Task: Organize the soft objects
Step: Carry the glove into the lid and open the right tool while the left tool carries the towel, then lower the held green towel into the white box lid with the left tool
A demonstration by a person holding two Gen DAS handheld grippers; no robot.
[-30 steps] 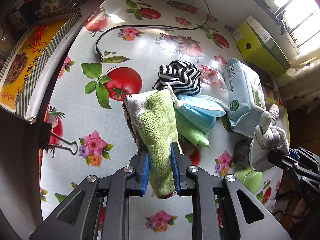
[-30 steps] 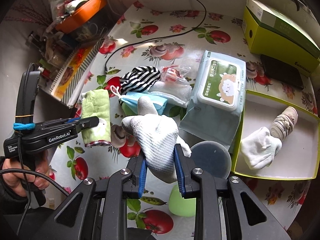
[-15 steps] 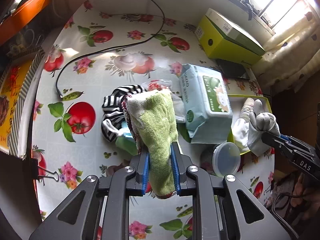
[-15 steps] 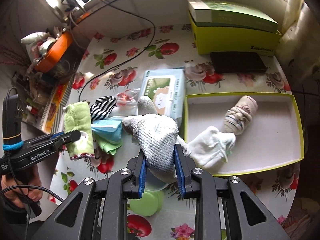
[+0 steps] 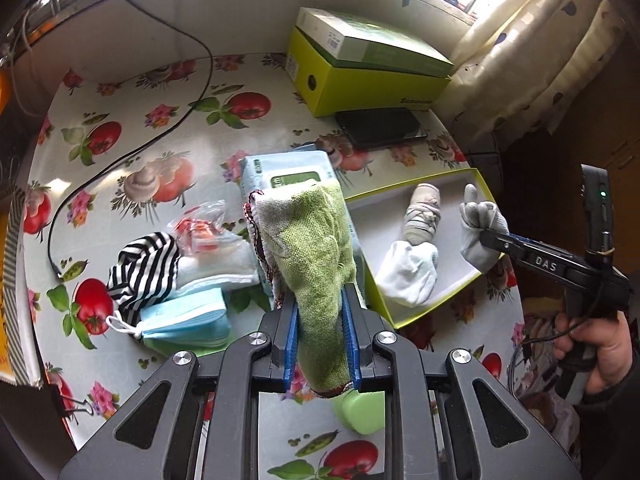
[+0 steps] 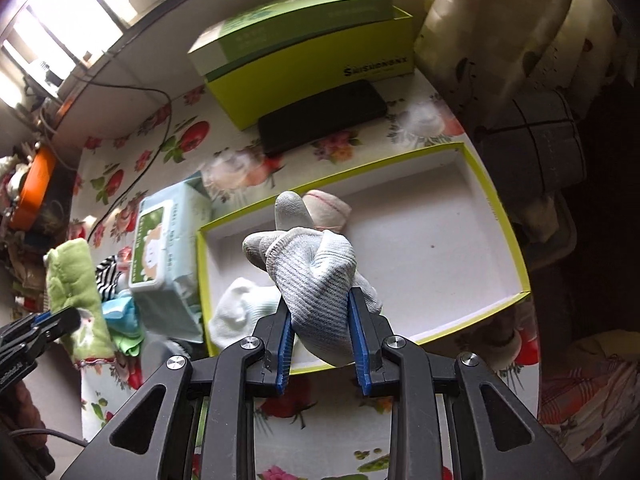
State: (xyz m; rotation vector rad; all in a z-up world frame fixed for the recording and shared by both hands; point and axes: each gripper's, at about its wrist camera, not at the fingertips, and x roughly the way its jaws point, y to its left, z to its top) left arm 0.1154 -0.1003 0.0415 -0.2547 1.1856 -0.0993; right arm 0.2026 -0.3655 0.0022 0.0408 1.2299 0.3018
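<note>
My left gripper [image 5: 322,312] is shut on a folded green towel [image 5: 312,248] and holds it above the table, left of the open yellow-green tray [image 5: 416,314]. My right gripper [image 6: 320,320] is shut on a grey-white work glove [image 6: 312,268] and holds it over the tray [image 6: 516,240]. The tray holds a white sock [image 5: 410,276] and a rolled beige sock [image 5: 422,214]. A striped cloth [image 5: 144,266], blue face masks [image 5: 186,318] and a white cloth [image 5: 218,268] lie on the table to the left.
A pack of wet wipes [image 6: 168,248] lies beside the tray's left wall. A yellow-green box [image 5: 368,72] and a black phone [image 5: 380,128] sit at the back. A black cable [image 5: 132,148] crosses the table. A green lid [image 5: 362,412] lies near the front.
Both grippers have moved right with their loads. The glove has gone from over the table to above the tray. The towel has gone from over the cloth pile to beside the tray.
</note>
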